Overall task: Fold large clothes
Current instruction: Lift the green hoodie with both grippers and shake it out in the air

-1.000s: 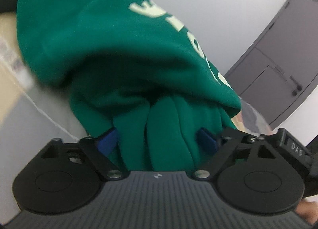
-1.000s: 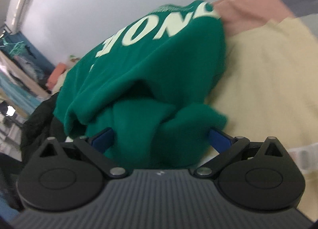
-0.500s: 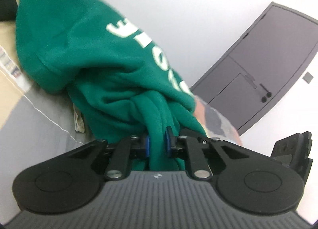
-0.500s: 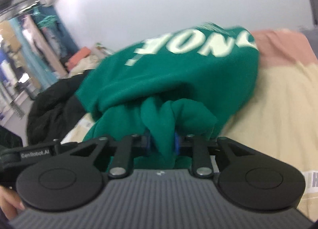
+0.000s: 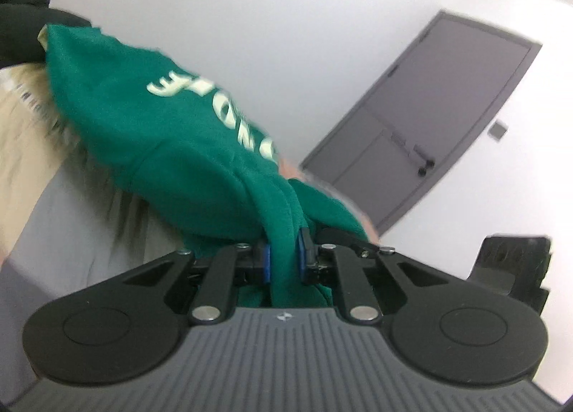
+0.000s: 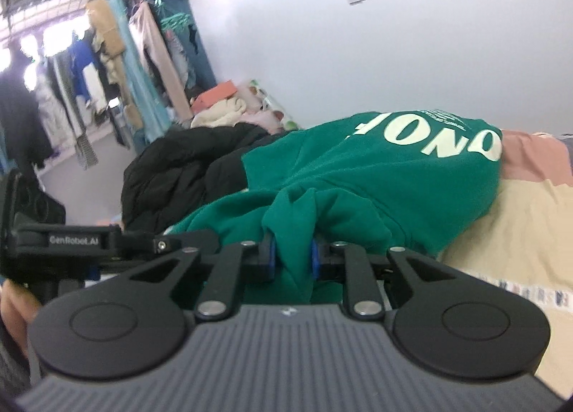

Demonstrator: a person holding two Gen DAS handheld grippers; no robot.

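Observation:
A green sweatshirt (image 5: 172, 147) with pale block letters is lifted off the bed, its bulk hanging away from both cameras. My left gripper (image 5: 283, 261) is shut on a bunched fold of its green fabric, the blue pads pressing from both sides. In the right wrist view the same green sweatshirt (image 6: 394, 175) drapes toward the bed, and my right gripper (image 6: 293, 261) is shut on another gathered fold of it. The other hand-held gripper (image 6: 82, 243) shows at the left of the right wrist view.
The bed cover (image 6: 519, 218) is cream with pink and grey patches. A black jacket (image 6: 186, 165) lies heaped behind the sweatshirt. Clothes hang on a rack (image 6: 107, 54) at the far left. A grey door (image 5: 429, 118) stands in the white wall.
Both grippers went from wide open around the green fabric to shut on it. Both then rose, lifting the sweatshirt; more wall, door and room now show.

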